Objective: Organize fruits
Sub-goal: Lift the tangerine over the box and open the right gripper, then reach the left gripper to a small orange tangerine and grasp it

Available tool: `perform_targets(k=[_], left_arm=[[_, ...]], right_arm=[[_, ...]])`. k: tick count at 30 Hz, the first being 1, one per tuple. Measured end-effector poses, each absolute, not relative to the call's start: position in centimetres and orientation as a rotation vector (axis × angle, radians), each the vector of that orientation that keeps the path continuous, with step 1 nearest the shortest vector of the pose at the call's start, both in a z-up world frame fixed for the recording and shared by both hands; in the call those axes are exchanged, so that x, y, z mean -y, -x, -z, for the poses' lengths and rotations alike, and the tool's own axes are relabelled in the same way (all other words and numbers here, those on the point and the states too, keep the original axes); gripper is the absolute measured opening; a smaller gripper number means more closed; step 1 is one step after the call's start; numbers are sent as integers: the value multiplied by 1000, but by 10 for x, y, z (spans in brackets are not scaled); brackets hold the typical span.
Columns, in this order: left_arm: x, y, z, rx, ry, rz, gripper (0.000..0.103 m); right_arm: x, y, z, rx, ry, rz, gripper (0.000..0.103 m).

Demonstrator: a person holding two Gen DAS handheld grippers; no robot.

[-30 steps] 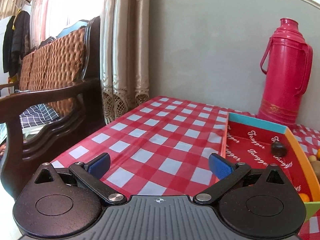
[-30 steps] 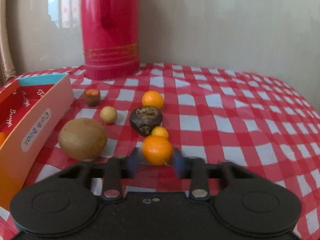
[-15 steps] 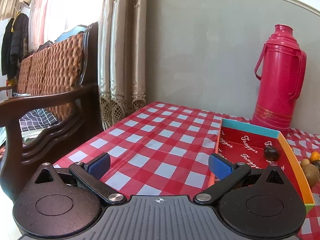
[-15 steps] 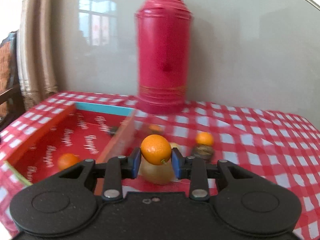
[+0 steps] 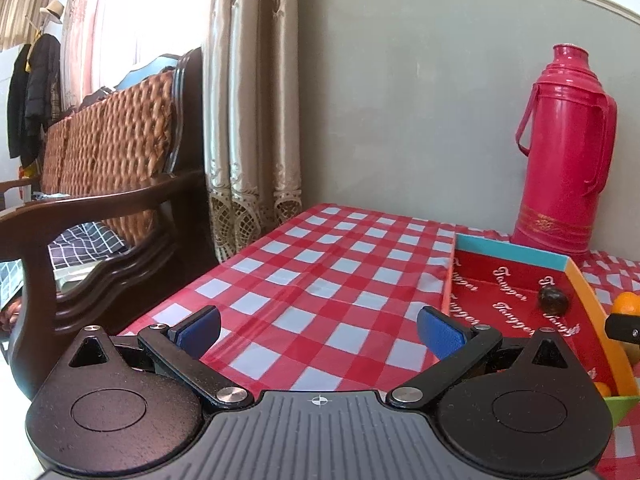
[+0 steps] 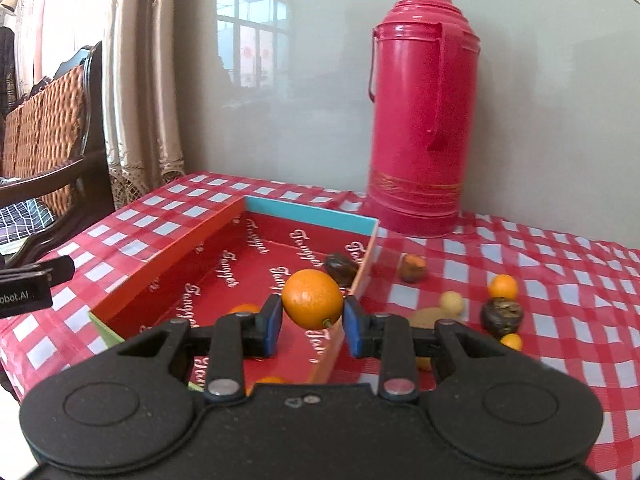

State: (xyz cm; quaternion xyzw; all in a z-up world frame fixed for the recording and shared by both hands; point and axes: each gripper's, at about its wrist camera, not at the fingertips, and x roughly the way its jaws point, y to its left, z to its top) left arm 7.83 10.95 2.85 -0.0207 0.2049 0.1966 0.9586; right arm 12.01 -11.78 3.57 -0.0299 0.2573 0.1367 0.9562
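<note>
Round glossy orange point(image 6: 312, 298), clamped in right hand-held gripper point(image 6: 312, 322), left hand-held gripper point(image 5: 319, 330) spread apart

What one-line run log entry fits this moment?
right claw: shut on orange, above red box | left claw: open, empty | fruit on tablecloth: unsorted

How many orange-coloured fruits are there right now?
5 that I can see: one gripped in the right tongs over the box, two in the box, two on the tablecloth. The tongs may hide others.
</note>
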Motion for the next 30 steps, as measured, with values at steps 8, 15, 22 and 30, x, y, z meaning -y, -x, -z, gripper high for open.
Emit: perform_targets(k=[8, 15, 22, 30], left_arm=[[-123, -72, -27, -428, 45, -426, 103], [-116, -73, -28, -421, 48, -407, 103], [-90, -79, -31, -415, 33, -363, 103], [-44, -85, -35, -398, 13, -279, 103]], right_arm=[[104, -119, -35, -508, 56, -299, 36], [112, -117, -33, -499, 69, -272, 61], [152, -111, -35, -458, 73, -164, 93], [217, -105, -28, -450, 87, 42, 97]])
